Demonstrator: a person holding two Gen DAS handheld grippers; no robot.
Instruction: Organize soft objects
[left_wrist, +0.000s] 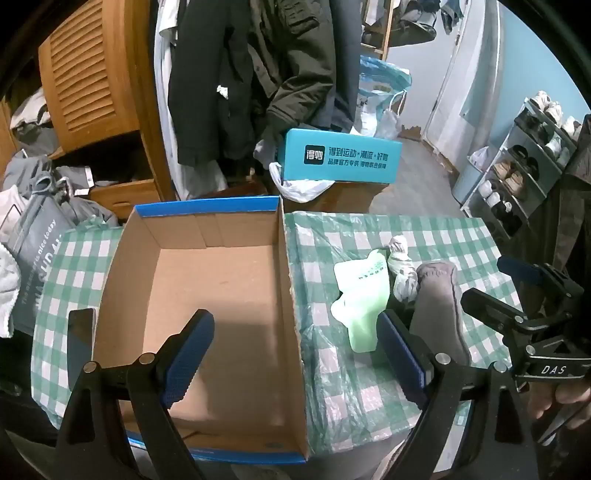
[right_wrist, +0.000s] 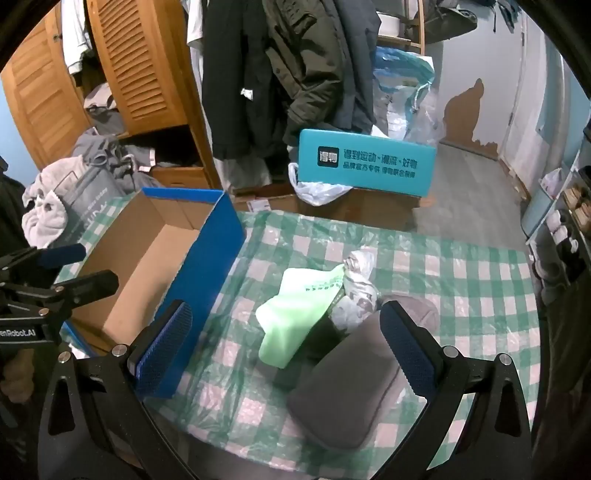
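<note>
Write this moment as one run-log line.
left: open, over box | right: open, above sock, pouch | box empty

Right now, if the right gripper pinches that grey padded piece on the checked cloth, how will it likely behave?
The grey padded piece looks plush and rounded, so it probably squashes and droops past the right gripper. It seems light. Its end lies close to the green pouch, which may shift.
</note>
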